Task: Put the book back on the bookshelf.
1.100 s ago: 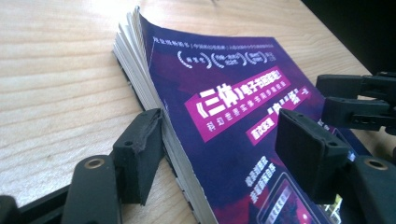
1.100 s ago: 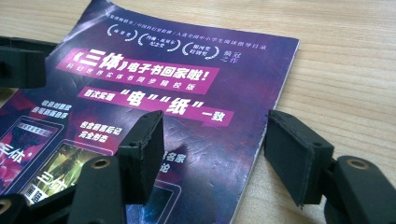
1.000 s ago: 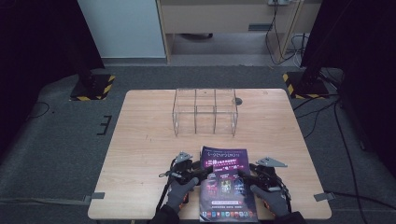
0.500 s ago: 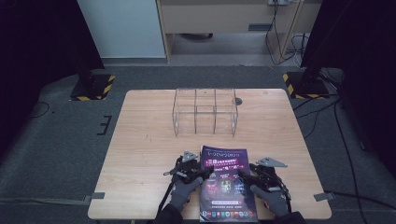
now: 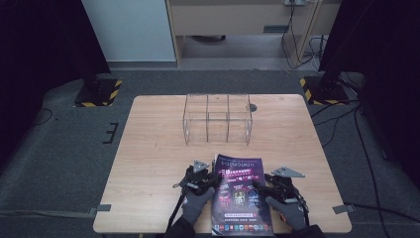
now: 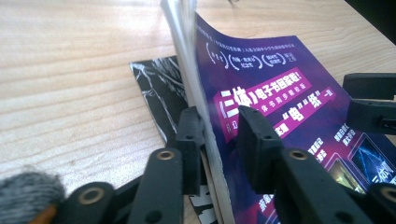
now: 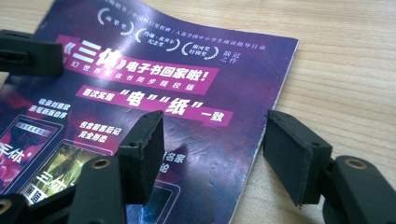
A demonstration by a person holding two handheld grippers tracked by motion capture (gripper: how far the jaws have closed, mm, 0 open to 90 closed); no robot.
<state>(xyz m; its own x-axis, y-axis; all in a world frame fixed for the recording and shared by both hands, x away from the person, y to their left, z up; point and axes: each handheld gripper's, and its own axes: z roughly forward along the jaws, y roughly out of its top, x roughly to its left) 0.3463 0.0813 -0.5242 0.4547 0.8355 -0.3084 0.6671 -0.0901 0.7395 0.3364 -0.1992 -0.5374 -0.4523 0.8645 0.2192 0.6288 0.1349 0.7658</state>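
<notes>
Your left gripper (image 5: 214, 179) sits at the left edge of the magazine (image 5: 240, 196), which lies at the near edge of the table (image 5: 148, 148), well short of the clear plastic organizer (image 5: 217, 119) in the middle. In the left gripper view the jaws stand either side of the lifted purple cover and its pages, one jaw beneath and one above, narrowed around the sheaf but with a sliver of gap on the upper side; the dark page (image 6: 156, 93) underneath lies flat on the wood. Your right gripper (image 5: 261, 186) rests at the magazine's right edge with its jaws wide apart and holding nothing: one jaw over the cover, the other out over bare table just beside the edge. Compared with half a second ago, both grippers and the magazine look to be in the same spots; no shift shows from the high view.
</notes>
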